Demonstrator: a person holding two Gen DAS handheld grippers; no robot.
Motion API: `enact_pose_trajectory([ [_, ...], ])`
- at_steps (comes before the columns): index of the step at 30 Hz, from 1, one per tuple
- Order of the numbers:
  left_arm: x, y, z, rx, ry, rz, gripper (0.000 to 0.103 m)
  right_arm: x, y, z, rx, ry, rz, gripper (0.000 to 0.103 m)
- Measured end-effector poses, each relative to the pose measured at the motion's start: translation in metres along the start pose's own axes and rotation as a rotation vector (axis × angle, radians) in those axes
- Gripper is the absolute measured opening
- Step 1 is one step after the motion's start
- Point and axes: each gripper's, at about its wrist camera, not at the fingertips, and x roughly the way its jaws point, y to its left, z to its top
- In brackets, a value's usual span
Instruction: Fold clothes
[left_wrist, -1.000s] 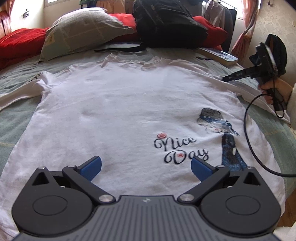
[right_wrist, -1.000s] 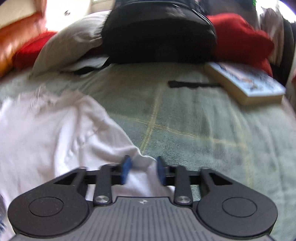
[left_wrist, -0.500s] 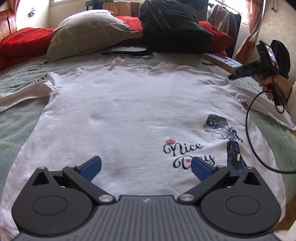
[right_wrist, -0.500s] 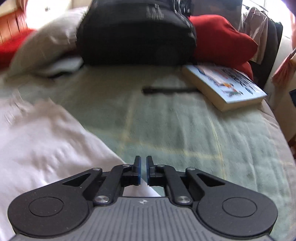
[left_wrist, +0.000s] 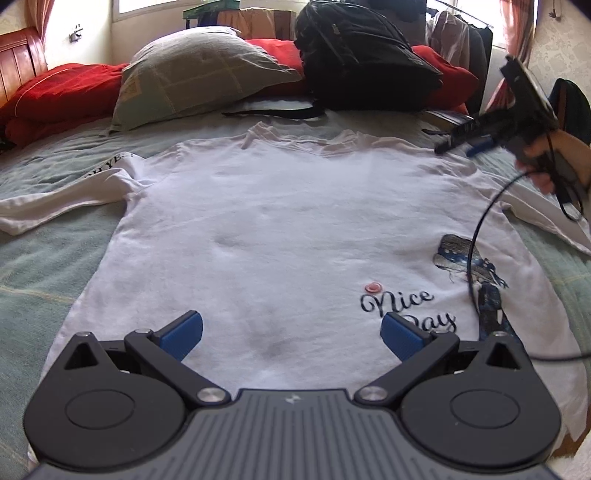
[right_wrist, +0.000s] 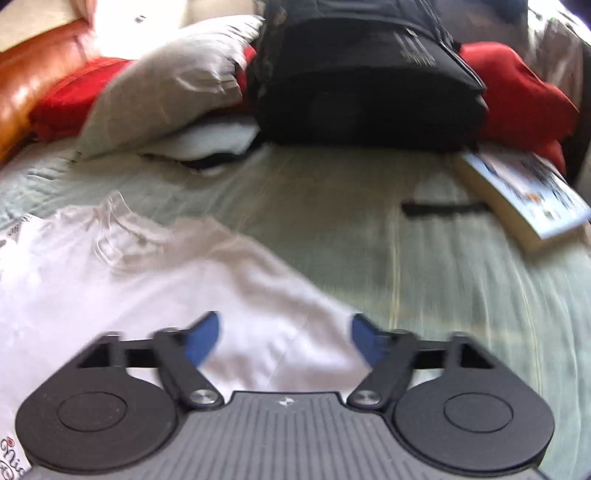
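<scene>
T-shirt (left_wrist: 280, 236) lies flat, print up, long axis running from hem near the camera to collar toward the pillow (left_wrist: 199, 81). Left gripper (left_wrist: 291, 332) gapes empty above the hem; right gripper (right_wrist: 284, 332), jaws just spread, grasps nothing over the shoulder.

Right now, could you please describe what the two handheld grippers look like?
Each is black, with two round discs, a ribbed grey centre panel bearing a small white mark, silver pivot screws and blue pads: the left gripper and the right gripper. A thin black cable hangs from the right one, which a bare hand holds.
</scene>
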Motion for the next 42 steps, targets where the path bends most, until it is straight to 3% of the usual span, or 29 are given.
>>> enact_pose_trajectory([
  [2, 0.003, 0.001, 0.001, -0.002, 0.002, -0.008, 0.102, 0.019, 0.007, -0.007, 0.02, 0.069, -0.061, 0.088],
  [4, 0.005, 0.001, 0.0, -0.002, 0.009, -0.012, 0.102, 0.037, 0.006, -0.005, 0.055, 0.069, -0.091, 0.103],
  [9, 0.003, 0.002, -0.002, -0.012, 0.008, -0.025, 0.102, 0.067, -0.018, 0.022, 0.174, -0.004, -0.108, 0.103],
  [12, 0.0, 0.003, -0.003, -0.012, -0.002, -0.025, 0.102, 0.065, -0.026, 0.032, 0.216, -0.009, -0.114, 0.101],
  [16, 0.002, 0.007, -0.004, -0.017, -0.001, -0.017, 0.102, 0.023, -0.006, 0.028, 0.198, -0.06, -0.027, 0.103],
  [22, 0.006, 0.017, -0.007, -0.031, 0.006, 0.021, 0.102, 0.015, 0.033, -0.002, 0.179, 0.124, 0.133, 0.103],
  [26, 0.007, 0.022, -0.01, -0.036, 0.015, 0.034, 0.102, 0.043, 0.033, 0.002, 0.172, 0.085, 0.048, 0.103],
  [29, 0.005, 0.026, -0.012, -0.034, 0.011, 0.053, 0.102, 0.053, 0.022, 0.019, 0.231, 0.052, 0.031, 0.103],
  [34, 0.005, 0.035, -0.014, -0.043, 0.009, 0.068, 0.102, 0.054, 0.022, 0.04, 0.263, 0.044, -0.048, 0.103],
  [37, 0.006, 0.04, -0.017, -0.044, 0.015, 0.075, 0.102, 0.051, 0.048, 0.037, 0.181, 0.081, -0.055, 0.103],
  [40, 0.009, 0.043, -0.021, -0.041, 0.006, 0.061, 0.102, 0.068, 0.07, 0.03, 0.063, 0.1, -0.132, 0.103],
  [42, 0.008, 0.044, -0.022, -0.036, 0.001, 0.054, 0.102, 0.078, 0.065, 0.037, 0.086, 0.069, -0.139, 0.103],
])
